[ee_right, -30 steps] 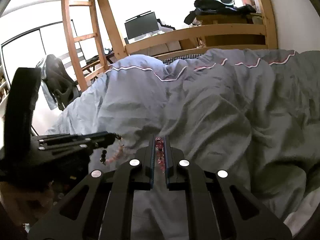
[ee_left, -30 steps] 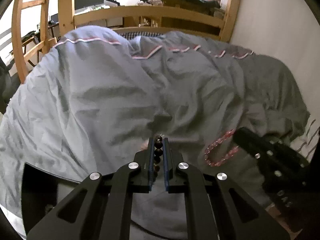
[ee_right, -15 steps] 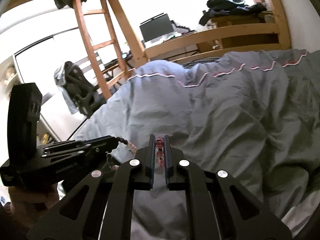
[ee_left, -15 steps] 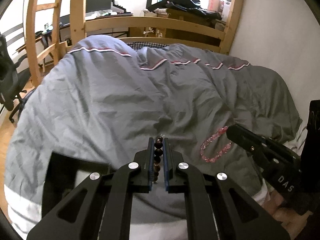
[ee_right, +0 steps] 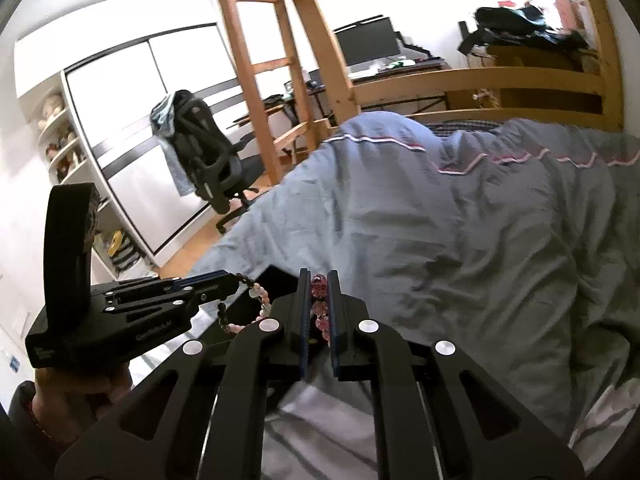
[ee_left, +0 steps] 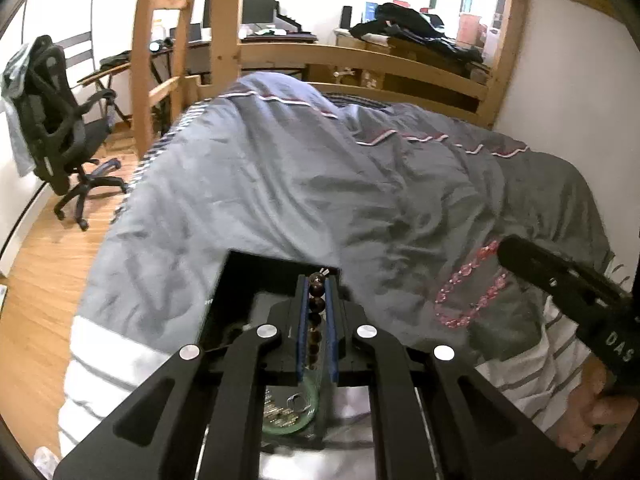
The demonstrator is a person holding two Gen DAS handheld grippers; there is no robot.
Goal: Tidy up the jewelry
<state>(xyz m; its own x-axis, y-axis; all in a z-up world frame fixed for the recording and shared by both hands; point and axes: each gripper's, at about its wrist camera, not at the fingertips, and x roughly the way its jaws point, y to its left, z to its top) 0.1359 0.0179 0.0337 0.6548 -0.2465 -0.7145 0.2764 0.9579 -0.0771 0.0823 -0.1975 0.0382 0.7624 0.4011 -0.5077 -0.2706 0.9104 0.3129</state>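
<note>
We hold a dark bracelet [ee_left: 316, 312] pinched in the left tongs [ee_left: 317, 284] above the black box [ee_left: 256, 268] and a pink bracelet [ee_right: 320, 308] pinched in the right tongs [ee_right: 319, 280]; neither is stowed yet.

A string of dark brown round beads [ee_left: 316, 308] sits between the left claw's [ee_left: 317, 280] fingers, above a black open box [ee_left: 256, 268] on the rumpled grey duvet [ee_left: 320, 184]; right of it, the pink crystal bead bracelet [ee_left: 468, 296] hangs from the right claw [ee_right: 319, 278].
</note>
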